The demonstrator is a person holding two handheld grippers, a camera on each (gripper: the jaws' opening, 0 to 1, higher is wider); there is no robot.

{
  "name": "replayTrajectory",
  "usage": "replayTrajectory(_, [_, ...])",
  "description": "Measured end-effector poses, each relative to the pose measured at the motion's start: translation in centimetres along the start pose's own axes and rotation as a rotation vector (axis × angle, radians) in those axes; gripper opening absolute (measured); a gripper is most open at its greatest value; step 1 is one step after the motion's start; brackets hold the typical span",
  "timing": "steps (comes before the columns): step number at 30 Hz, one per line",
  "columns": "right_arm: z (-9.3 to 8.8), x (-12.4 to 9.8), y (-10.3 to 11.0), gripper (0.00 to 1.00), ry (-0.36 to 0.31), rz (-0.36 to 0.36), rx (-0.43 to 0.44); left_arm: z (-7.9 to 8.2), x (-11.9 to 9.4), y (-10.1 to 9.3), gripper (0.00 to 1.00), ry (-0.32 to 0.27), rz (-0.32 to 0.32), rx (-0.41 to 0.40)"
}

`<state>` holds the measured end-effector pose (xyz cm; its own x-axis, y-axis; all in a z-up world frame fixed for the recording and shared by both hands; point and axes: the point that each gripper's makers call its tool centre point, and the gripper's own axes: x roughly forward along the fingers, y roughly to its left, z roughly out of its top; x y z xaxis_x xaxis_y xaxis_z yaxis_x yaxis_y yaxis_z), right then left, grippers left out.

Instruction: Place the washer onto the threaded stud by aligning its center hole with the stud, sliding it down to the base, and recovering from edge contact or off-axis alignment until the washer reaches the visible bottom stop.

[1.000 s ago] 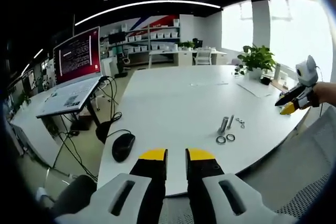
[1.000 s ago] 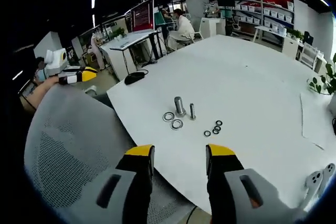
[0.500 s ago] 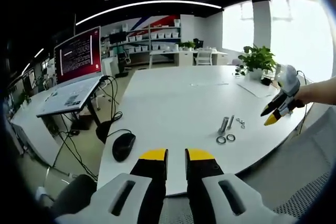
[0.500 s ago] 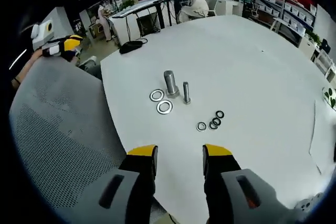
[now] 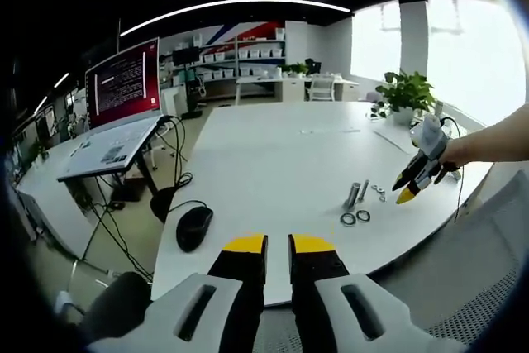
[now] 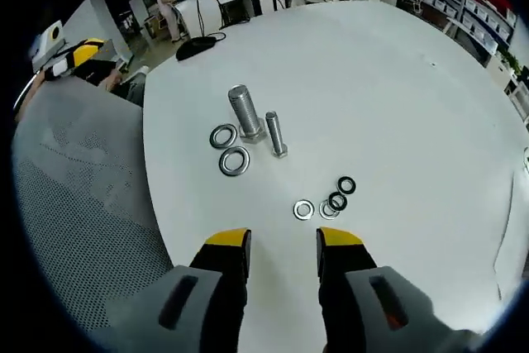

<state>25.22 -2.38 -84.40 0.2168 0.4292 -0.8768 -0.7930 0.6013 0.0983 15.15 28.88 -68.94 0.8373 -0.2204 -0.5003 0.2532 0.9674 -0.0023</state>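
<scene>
Two large flat steel washers [image 6: 234, 160] lie on the white tabletop [image 6: 397, 105] just beside the thick upright threaded steel stud [image 6: 242, 111]. My right claw [image 6: 283, 239] hangs released above them, jaws apart and empty; my left claw [image 5: 278, 243] is nearly closed, empty. Thin, stiff, slippery: I'd pinch one by its rim.

2 studs [image 6: 246, 112] upright near surface [image 6: 397, 80] edge; 2 big washers [image 6: 229, 149] beside them, small washers [image 6: 329, 200] further along.

- Two threaded studs upright on white table: large stud [image 6: 243, 111], smaller stud [image 6: 275, 133] just right of it.
- Two large washers [image 6: 229, 148] flat, near-left of large stud.
- Four small washers [image 6: 326, 199] clustered flat, right and nearer.
</scene>
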Motion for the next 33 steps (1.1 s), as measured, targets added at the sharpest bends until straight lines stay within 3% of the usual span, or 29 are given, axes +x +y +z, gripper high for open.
replayTrajectory(20, [-0.4,2.4,-0.2,0.29,0.144,0.047,-0.133,0.1,0.0,0.2,0.07,-0.007,0.010,-0.011])
replayTrajectory(33, [0.3,2.6,-1.2,0.21,0.172,0.027,-0.175,0.2,0.0,0.3,0.07,-0.014,0.013,-0.016])
